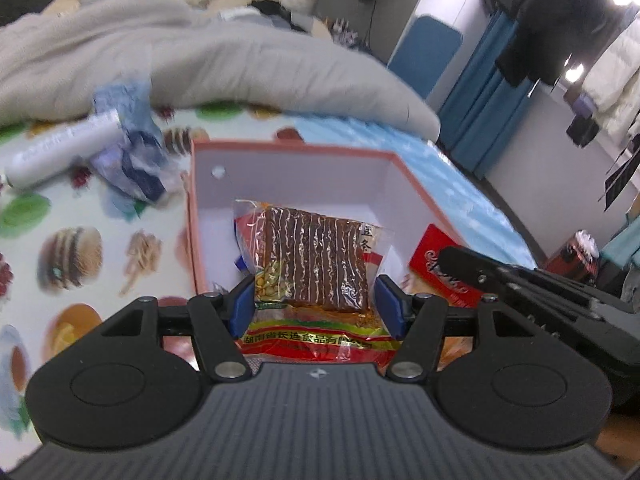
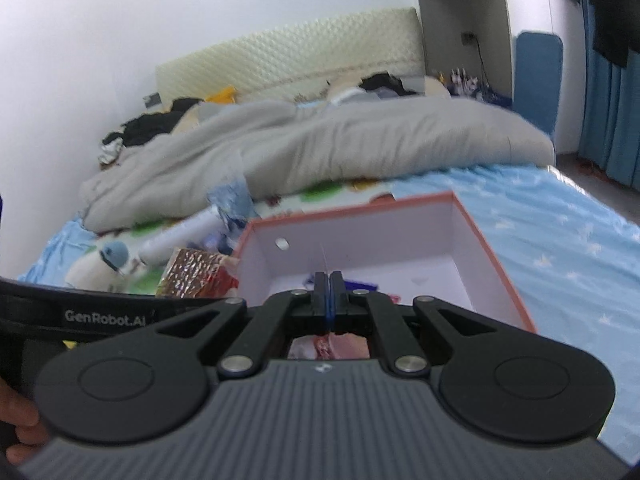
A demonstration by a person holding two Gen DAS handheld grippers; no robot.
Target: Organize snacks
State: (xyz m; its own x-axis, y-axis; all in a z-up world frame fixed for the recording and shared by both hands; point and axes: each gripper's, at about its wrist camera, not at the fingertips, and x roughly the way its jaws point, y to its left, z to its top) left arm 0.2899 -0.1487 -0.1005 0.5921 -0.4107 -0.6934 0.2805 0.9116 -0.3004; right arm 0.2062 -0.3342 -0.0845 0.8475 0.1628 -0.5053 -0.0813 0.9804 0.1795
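The left tool (image 1: 316, 300) grips a snack packet (image 1: 316, 264) across its width, both blue pads pressed on the wrapper edges, jaws about half open. The packet hangs over the open box (image 1: 394, 178), which sits on the bed (image 2: 560, 220); its far end already lies within the box walls.

The right tool (image 2: 328, 284) is fully closed, and nothing is visible between its pads. It points into the same box.

Hazards:
- The grip acts on slick film only. A tilt or jolt can let the packet slide out and land outside the box.
- Both tools converge on one opening. Contact between them can knock the packet loose or shift the box.
- The box rests on soft bedding. A push on its near wall can tip it.
- A red packet (image 1: 444, 264) lies just beside the box's right wall and may be swept aside.
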